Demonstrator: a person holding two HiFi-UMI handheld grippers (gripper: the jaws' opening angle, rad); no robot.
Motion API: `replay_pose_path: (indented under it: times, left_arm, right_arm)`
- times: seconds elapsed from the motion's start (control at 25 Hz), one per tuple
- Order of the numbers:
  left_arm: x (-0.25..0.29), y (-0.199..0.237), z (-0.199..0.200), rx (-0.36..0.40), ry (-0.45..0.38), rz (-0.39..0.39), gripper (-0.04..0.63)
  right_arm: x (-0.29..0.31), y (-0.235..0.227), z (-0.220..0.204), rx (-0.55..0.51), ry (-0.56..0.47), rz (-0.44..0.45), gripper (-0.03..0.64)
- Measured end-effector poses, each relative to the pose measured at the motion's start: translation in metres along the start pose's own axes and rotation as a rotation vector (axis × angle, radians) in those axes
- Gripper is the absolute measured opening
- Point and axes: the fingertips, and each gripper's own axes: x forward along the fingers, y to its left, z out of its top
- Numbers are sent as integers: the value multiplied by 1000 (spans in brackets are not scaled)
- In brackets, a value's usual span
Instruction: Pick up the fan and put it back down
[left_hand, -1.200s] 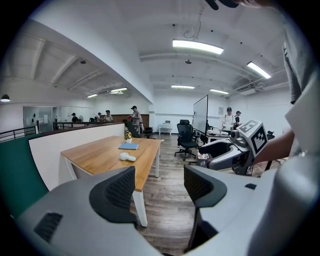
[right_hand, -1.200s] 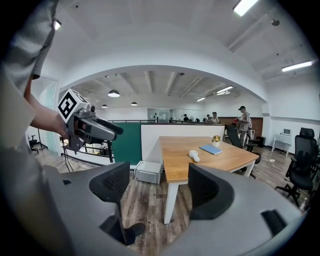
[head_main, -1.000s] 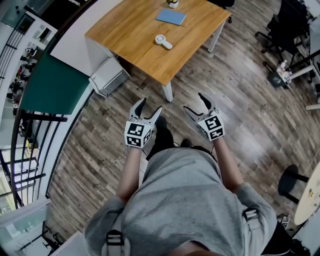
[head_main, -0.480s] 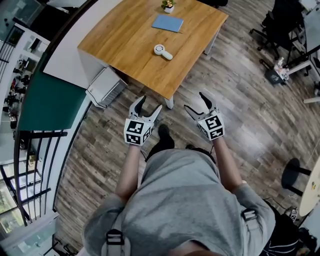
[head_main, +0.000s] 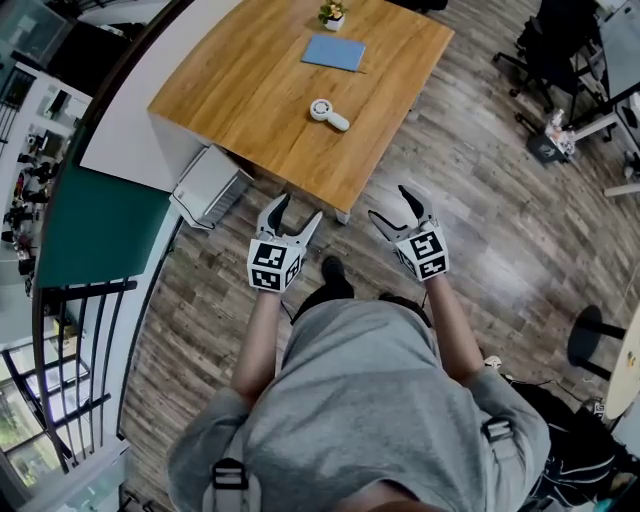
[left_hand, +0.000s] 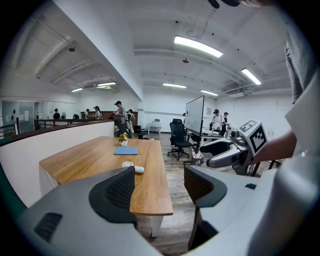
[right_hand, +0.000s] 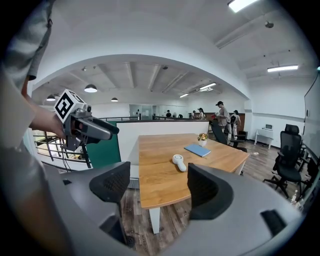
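Observation:
A small white hand-held fan (head_main: 328, 114) lies flat on the wooden table (head_main: 260, 90), near its middle; it also shows as the fan (right_hand: 178, 161) and the fan (left_hand: 133, 166). Both grippers hang over the floor, well short of the table's near corner. My left gripper (head_main: 289, 213) is open with nothing between its jaws. My right gripper (head_main: 392, 209) is open too and holds nothing. The person holding them stands on the wood floor, facing the table.
A blue notebook (head_main: 334, 53) and a small potted plant (head_main: 331, 13) sit farther back on the table. A white box-like unit (head_main: 208, 186) stands by the table's left side. Office chairs (head_main: 552, 60) stand at the right, a railing (head_main: 60, 300) at the left. People stand far off.
The table has come nearer in the head view as the person walks toward it. Both grippers stay open, held in front of the body.

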Motion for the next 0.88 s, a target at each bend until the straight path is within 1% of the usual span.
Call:
replay_pose_path:
  times: [0.28,0.68,0.88]
  left_arm:
    - [7,26,7,6,-5,-31,310]
    - [5,73,6,15,-13,-45,310]
    - [3,85,5,11,-23,-54,310]
  right_arm:
    - [26,3,11,4,9,-22,367]
    - [64,18,27,2,-6,-46,365]
    - [73,30,24,0,7,-50,364]
